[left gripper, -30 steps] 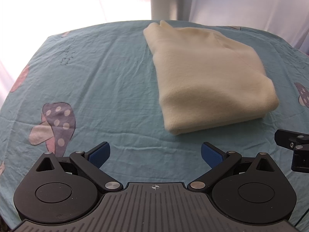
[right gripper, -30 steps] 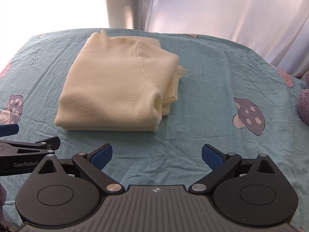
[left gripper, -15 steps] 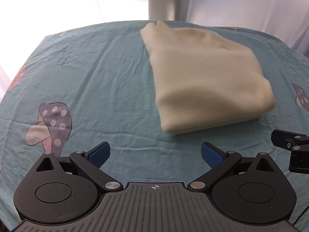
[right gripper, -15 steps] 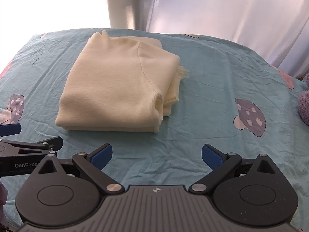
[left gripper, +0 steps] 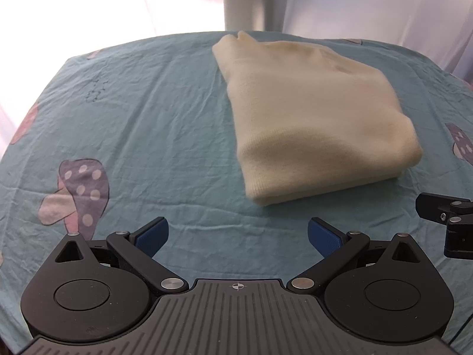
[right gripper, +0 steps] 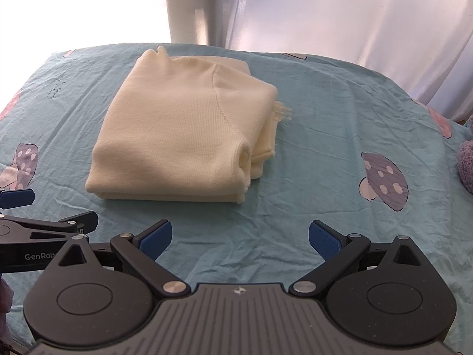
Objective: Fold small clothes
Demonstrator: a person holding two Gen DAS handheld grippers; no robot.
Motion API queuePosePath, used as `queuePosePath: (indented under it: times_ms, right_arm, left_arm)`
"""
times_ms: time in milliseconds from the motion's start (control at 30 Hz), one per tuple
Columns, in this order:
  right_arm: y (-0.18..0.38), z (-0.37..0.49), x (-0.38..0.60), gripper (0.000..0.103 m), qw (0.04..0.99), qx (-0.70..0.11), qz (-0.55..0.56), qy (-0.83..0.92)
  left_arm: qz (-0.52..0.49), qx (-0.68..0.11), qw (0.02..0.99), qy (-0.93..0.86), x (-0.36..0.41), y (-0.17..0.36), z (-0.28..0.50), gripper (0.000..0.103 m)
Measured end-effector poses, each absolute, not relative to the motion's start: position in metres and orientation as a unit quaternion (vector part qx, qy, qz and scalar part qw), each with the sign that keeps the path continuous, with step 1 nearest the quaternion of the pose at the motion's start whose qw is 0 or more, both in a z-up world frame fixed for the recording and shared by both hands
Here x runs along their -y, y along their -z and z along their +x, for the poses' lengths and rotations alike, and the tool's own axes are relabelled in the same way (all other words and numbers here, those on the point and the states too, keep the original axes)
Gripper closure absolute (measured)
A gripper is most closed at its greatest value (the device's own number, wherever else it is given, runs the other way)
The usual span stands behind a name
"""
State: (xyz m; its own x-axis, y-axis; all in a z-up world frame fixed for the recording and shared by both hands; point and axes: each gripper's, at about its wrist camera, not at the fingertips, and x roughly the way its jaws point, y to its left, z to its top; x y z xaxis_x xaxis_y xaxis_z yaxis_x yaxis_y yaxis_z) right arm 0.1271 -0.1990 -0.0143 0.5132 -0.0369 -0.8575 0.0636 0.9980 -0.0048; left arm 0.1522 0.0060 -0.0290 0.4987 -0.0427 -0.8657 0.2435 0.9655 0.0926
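Item 1. Cream sweater (right gripper: pixel 183 136), knit, folded into a thick rectangular bundle. It lies on the teal sheet (right gripper: pixel 325 136), toward the far middle of the surface. A sleeve seam curves across its top layer; a rolled cuff shows at the near right corner; stacked layers and a small frayed edge show along the right side. In the left wrist view the same sweater (left gripper: pixel 307 118) sits far and to the right, slightly blurred, with its folded edge facing near.

Item 2. Left tongs (left gripper: pixel 238 233), blue pads spread wide apart, holding nothing, low over bare sheet (left gripper: pixel 147 112) near of the sweater and not touching it. In the right wrist view they appear at the near left edge (right gripper: pixel 17 207), one blue pad and one black finger showing.

Item 3. Right tongs (right gripper: pixel 240 235), blue pads likewise wide apart and empty, near of the sweater's near edge, clear of it. Part of their black frame shows at the right edge of the left wrist view (left gripper: pixel 443 216).

Item 4. Sheet print: purple spotted mushrooms, one near left (left gripper: pixel 79 189), one at right (right gripper: pixel 384 183).

Item 5. White curtain (right gripper: pixel 354 23) behind the far edge, brightly backlit at left.

Item 6. Purple fuzzy object (right gripper: pixel 466 162) at the right edge, only partly visible; kind cannot be told.
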Motion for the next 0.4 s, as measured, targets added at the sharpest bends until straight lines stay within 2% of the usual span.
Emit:
queuePosePath:
  times_ms: [400]
  right_arm:
    - [0.0150, 0.1271, 0.1990, 0.004, 0.870, -0.492, 0.006, 0.030]
  left_arm:
    - [0.105, -0.495, 0.858, 0.090, -0.0028, 0.0309, 0.1505, 0.000]
